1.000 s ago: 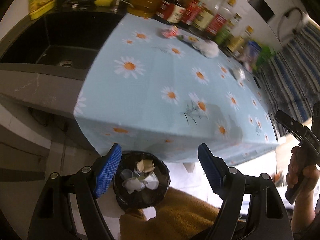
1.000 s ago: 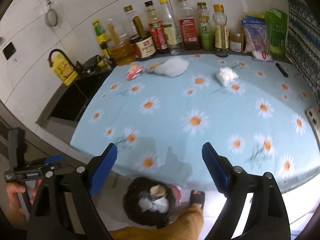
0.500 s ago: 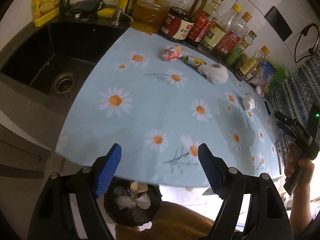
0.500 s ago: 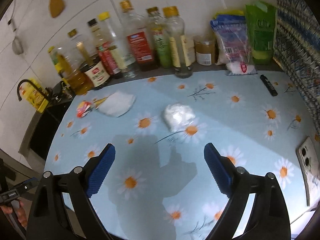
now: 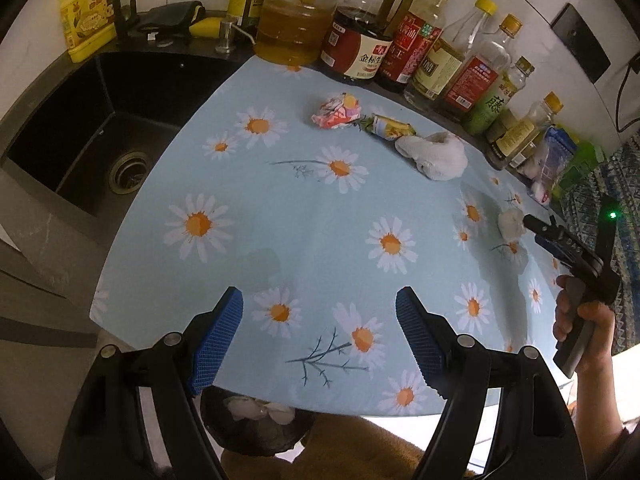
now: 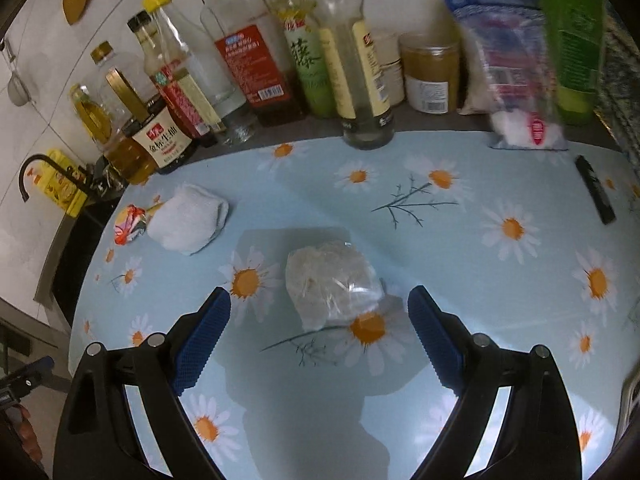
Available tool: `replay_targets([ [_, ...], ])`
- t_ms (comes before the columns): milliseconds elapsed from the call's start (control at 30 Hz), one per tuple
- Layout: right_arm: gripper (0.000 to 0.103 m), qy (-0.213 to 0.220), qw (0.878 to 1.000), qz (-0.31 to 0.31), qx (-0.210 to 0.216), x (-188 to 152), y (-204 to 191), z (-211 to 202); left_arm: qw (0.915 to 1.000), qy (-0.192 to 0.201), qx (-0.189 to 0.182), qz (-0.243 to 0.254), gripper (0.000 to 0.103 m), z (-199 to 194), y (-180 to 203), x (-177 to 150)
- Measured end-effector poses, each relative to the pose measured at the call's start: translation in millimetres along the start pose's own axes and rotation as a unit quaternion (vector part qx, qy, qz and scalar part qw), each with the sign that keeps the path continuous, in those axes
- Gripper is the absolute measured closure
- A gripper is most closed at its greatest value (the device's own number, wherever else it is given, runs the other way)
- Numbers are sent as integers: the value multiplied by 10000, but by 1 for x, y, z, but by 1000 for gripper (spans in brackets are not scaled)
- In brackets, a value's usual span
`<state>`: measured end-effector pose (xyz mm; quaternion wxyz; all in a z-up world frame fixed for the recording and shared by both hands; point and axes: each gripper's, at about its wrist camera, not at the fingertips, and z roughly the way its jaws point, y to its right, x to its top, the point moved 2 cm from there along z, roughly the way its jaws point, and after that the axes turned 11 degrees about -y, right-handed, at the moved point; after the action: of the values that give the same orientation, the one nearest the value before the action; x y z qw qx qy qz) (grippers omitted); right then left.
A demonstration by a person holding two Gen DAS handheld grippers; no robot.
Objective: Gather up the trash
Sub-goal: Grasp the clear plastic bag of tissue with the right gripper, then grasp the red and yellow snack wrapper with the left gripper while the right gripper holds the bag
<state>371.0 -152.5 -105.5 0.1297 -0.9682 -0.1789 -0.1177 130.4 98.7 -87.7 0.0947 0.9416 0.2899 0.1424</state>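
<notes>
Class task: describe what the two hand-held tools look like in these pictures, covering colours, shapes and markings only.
Each tool, left tool and right tool, has two black plastic arms with round silver bolts, ending in blue fingers with a ribbed, waffle-like surface. Seen from the left camera, the right tool has a black pistol-style handle with a small green light. The hand gripping it is bare.

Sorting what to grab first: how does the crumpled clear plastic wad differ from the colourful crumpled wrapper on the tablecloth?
The clear plastic wad is translucent white; the colourful wrapper is printed red, pink and yellow. The wad looks bigger, though it is nearer the camera. The wad lies just ahead of the open right gripper; the wrapper sits far off by the sink. Both are crumpled and lie loose on the tablecloth.
</notes>
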Motion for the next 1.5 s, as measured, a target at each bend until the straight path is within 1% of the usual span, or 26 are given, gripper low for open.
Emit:
replay_targets([
  [67,20,-62,9999,-82,-49,4,1,5,10000,-5,20,-33,26,2,2,3],
  [100,26,-108,9998,-128,-144,6,1,9,10000,7,24,-69,26,3,3,6],
  [133,34,-163,9993,-205,-274,8,1,13,9999,13,23,-99,26,5,5,9],
  [233,45,-323,9984,-357,-313,9,1,21,9999,5,-31,-127,26,9,11,15],
  [333,46,-276,9980,-478,-318,7,-1,21,9999,-39,-83,-58,26,15,20,21],
  [467,48,-262,9982,-517,-154,4,-1,18,9999,-86,-91,63,26,20,30,28],
  [667,48,-154,9982,-544,186,-2,-6,3,9996,-106,-30,270,26,25,40,52],
  [767,48,-104,9977,-538,397,-5,-8,-5,9993,-153,-146,315,26,29,41,69],
  [933,48,55,9950,-770,629,-11,-20,-25,9991,-129,-10,412,26,39,39,103],
  [1000,48,123,9938,-852,703,-15,-24,-33,9983,-70,198,537,26,43,42,116],
  [1067,48,138,9932,-877,755,-17,-26,-37,9960,17,487,753,26,48,47,128],
  [1100,48,146,9928,-906,766,-18,-28,-39,9946,19,575,860,26,52,50,134],
  [1167,48,157,9924,-961,746,-22,-30,-41,9937,-14,572,965,26,60,53,146],
  [1200,48,165,9922,-993,737,-23,-31,-42,9932,36,576,1012,26,64,55,153],
  [1300,48,167,9919,-1021,736,-27,-29,-43,9909,-23,745,1124,26,77,57,167],
  [1500,48,145,9921,-986,762,-34,-24,-45,9901,-204,932,1026,26,102,45,190],
])
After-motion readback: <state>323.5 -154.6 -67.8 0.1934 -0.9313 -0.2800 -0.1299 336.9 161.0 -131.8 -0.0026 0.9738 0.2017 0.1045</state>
